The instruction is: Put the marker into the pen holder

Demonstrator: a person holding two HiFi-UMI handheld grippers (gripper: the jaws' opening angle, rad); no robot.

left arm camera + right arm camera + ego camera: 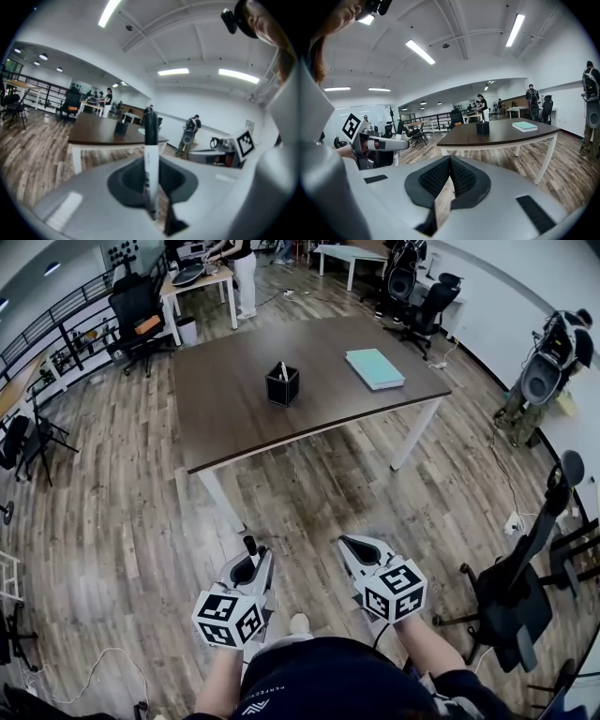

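White along the barrel and black at the cap, the marker (151,154) stands upright in your left claw (149,187), which is clenched on the barrel's lower part so that the capped end rises clear of the jaws. From the head view only that dark tip pokes out ahead of the claw.

Your right claw (449,176) grasps nothing: its jaws are pressed together at the tips. Its dark pads (433,180) carry a fine ribbed texture, set in a smooth grey shell.

The pen holder (282,387) is a black, square, open-topped box standing near the middle of the dark brown counter (234,409) — well apart from the marker, with a stretch of wood-plank floor (122,512) between you and the counter's white legs. One pale stick (283,369) stands in the holder and leans a little.

To the holder's right, near the counter's far corner, a flat teal book (374,368) lies on the counter.
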